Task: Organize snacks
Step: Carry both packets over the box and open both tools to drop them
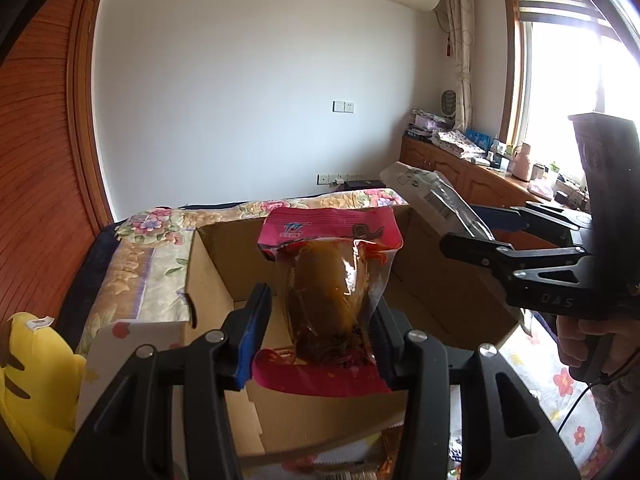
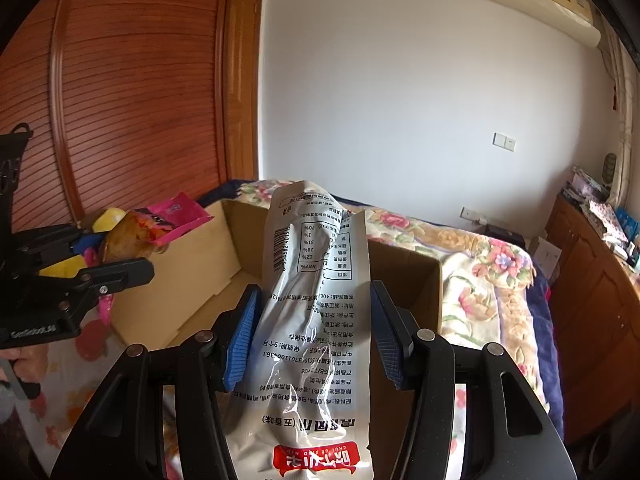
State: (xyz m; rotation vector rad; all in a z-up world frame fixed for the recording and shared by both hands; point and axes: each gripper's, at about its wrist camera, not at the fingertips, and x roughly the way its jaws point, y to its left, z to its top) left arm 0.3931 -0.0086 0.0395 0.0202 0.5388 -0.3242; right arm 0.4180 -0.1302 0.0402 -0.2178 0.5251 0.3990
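Right wrist: right tongs pinch silver pkt, "五香味"; left tongs pinch pink pkt.

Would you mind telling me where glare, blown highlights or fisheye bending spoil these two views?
Left wrist view: the window is blown out white, glare streaks the pink snack pouch, and the wardrobe bows. Right wrist view: evenly lit, mild sheen on the silver snack bag, wardrobe edges curve.
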